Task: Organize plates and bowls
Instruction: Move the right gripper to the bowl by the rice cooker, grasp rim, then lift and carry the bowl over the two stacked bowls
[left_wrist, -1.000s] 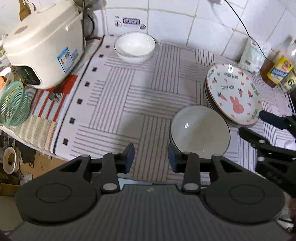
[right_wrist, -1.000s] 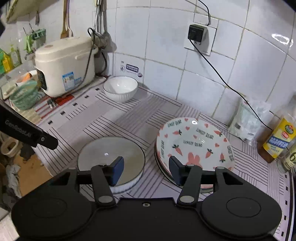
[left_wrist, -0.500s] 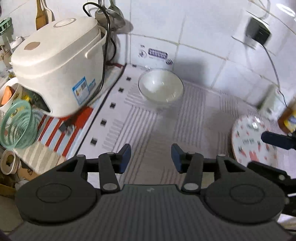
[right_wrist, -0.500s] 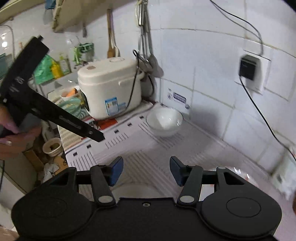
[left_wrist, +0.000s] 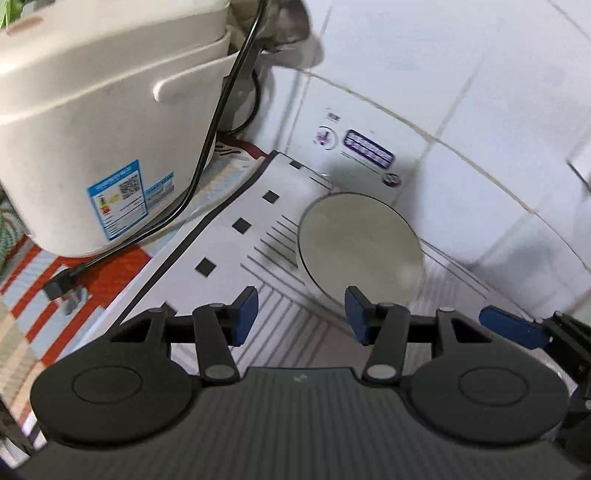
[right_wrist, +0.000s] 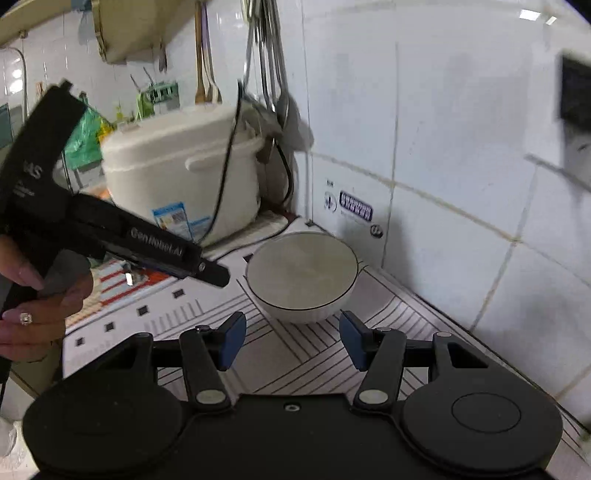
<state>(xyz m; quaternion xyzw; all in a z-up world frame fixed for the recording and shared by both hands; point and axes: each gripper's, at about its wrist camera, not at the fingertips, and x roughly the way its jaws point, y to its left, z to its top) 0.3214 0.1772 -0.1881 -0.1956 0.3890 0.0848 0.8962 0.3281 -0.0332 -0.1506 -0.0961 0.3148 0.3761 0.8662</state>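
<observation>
1. The task's thing in view is a white ribbed bowl (right_wrist: 302, 277) with a thin dark rim, sitting at the centre of the right wrist frame on the striped mat (right_wrist: 303, 354), close to the tiled wall (right_wrist: 461, 147) and just right of the white rice cooker (right_wrist: 181, 173). In the left wrist view the same bowl (left_wrist: 360, 247) lies right of centre. No plates show in either view.

2. The right gripper (right_wrist: 291, 338) has its blue-padded fingers spread wide, empty, with the bowl just beyond the tips and roughly centred between them.

3. The left gripper (left_wrist: 301, 314) is also spread and holds nothing; the bowl sits ahead and slightly right of its gap. In the right wrist view its black body enters from the left edge, held in the person's left hand (right_wrist: 33, 314).

4. Judged from this, the step in hand looks like a reach for the bowl, probably by the right gripper.

5. Risks:
   - A glazed rim pinched by one edge may slip or tip the bowl.
   - The wall stands close behind, so a push forward could knock the bowl against the tile.
   - The black power cord (right_wrist: 225, 173) hangs just left of the bowl and could snag a finger.
   - Both grippers near one bowl could collide.
</observation>
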